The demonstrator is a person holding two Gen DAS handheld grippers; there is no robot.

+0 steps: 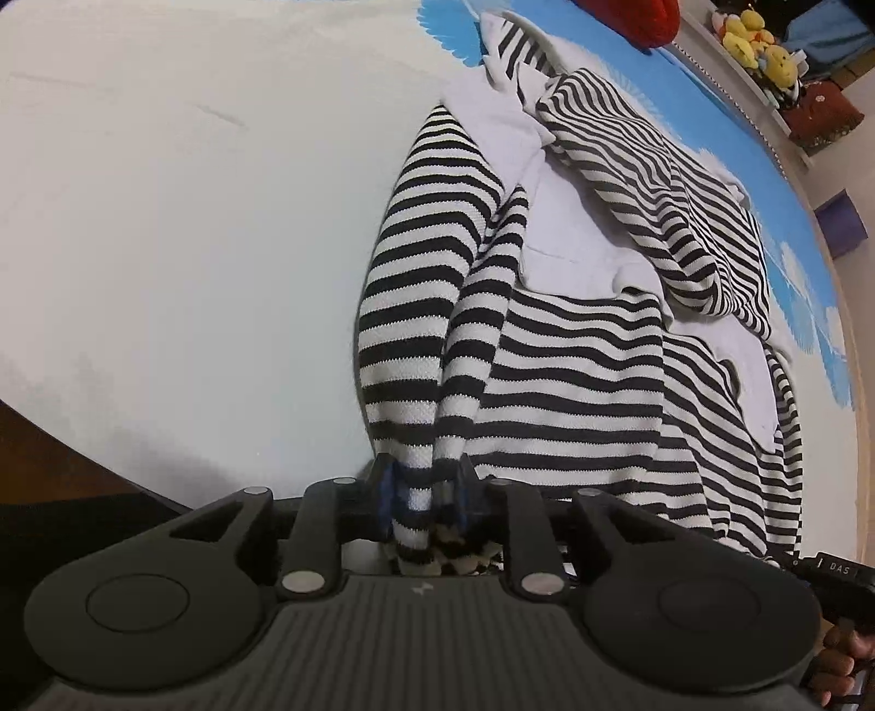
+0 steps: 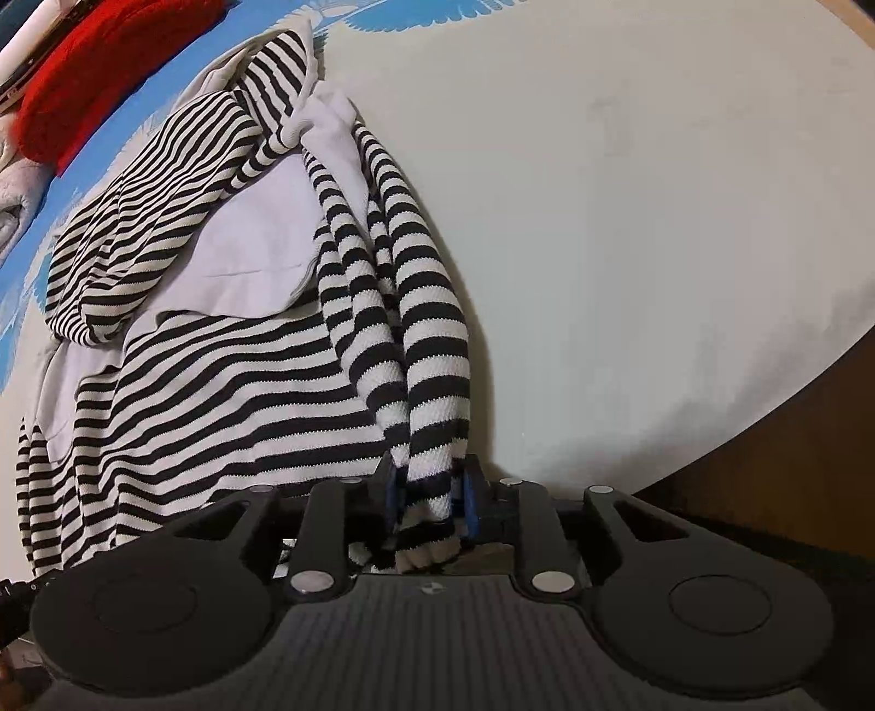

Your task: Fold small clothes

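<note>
Garment: we log one black-and-white striped knit top with white fabric panels point(image 1: 574, 372), spread across a pale, smooth tabletop point(image 1: 164, 219), its far part reaching onto a blue printed mat point(image 1: 809, 284).
Left gripper point(image 1: 424, 495): we find its blue-padded jaws nearly closed, pinching a bunched striped corner on the garment's left near edge; fabric fills the gap between the pads.
Right gripper point(image 2: 429, 500): we record the same narrow pinch on a gathered striped corner at the garment's right near edge, cloth clamped between its pads.
Lie of the cloth: from each grip a striped fold rises and runs away toward the far end; between them the body lies slack and rumpled, one sleeve point(image 2: 136, 219) flopped across the white panel.
Done so far: in our judgement, only the two near corners are secured; we see no finished fold.
Left to do: we reckon the near edge must be carried over toward the far end, the loose sleeve tucked in, then the bundle halved and smoothed.
Surroundings: a red knitted item point(image 2: 109, 65) beyond the garment; yellow plush toys point(image 1: 757, 41) on a far shelf; a person's fingers point(image 1: 836, 667) at the left view's lower right.
</note>
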